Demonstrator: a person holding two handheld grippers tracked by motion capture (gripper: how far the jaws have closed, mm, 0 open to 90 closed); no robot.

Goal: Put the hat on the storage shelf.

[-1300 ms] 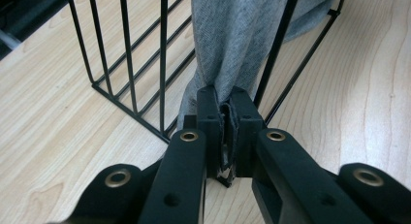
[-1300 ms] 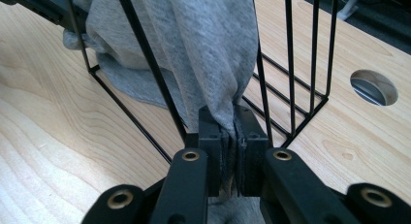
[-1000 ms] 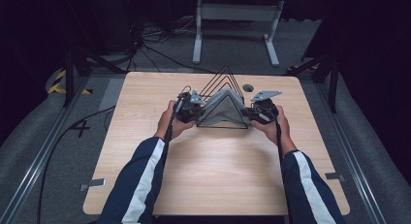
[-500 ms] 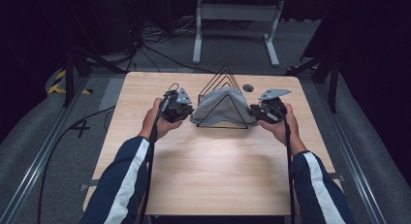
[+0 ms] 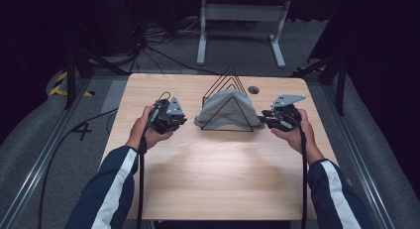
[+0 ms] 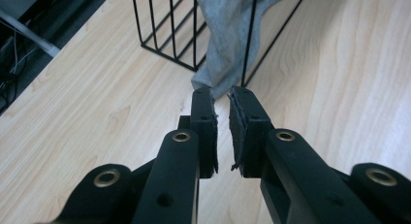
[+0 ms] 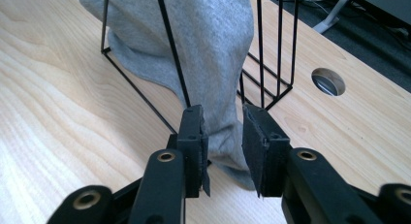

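My left gripper (image 5: 179, 121) has let its jaws part a crack, nothing between them, its tips just short of the grey cloth (image 5: 225, 109). My right gripper (image 5: 266, 121) has been opening too; its pads stand clear either side of the cloth's hanging corner. The cloth drapes over the black wire rack (image 5: 229, 92) mid-table, its long axis running across the wooden table (image 5: 208, 174), ends pointing at each gripper.

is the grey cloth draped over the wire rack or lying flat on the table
Draped: the grey cloth hangs over the wire rack, its ends reaching the table.
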